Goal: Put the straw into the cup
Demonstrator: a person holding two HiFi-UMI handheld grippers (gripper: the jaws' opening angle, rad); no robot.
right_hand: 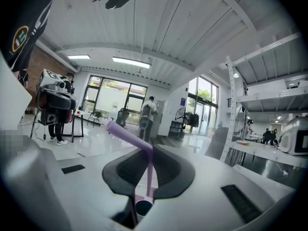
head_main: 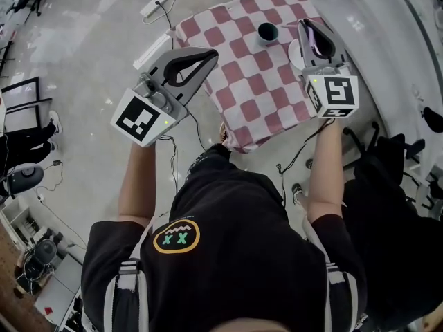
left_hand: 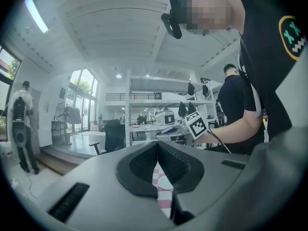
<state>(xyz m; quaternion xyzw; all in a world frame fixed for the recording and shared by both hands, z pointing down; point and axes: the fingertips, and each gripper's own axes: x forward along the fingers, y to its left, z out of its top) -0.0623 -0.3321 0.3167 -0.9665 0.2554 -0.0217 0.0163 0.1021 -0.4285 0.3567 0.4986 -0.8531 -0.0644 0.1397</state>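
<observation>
1. The right gripper (head_main: pixel 305 25) has its jaws drawn narrow and clamped on the purple straw (right_hand: pixel 149 174). The straw's shaft runs up between the dark pads, and its bent top leans off to the left in the right gripper view.
2. The dark cup (head_main: pixel 268 32) stands open-mouthed on the cloth, just left of the right gripper's tips in the head view and apart from them. In the right gripper view the cup (right_hand: pixel 143 209) shows directly below the straw's lower end. Whether the two touch cannot be told.
3. The left gripper (head_main: pixel 212 54) hangs over the near-left edge of the cloth, well apart from the cup. Its jaws meet at the tips with nothing between them.
4. A white round disc (head_main: pixel 295 52) lies on the cloth just right of the cup, partly under the right gripper.
5. The surface is a red-and-white checked cloth (head_main: pixel 249 88) draped over a table, with one corner hanging down on the near side.
6. The floor (head_main: pixel 83 47) is pale and glossy. A white power strip (head_main: pixel 152 6) and cables lie on it at the far left.
7. The room is a high white hall with metal shelving (left_hand: pixel 163 97) and tall windows (right_hand: pixel 113 100). Other people stand far off.
</observation>
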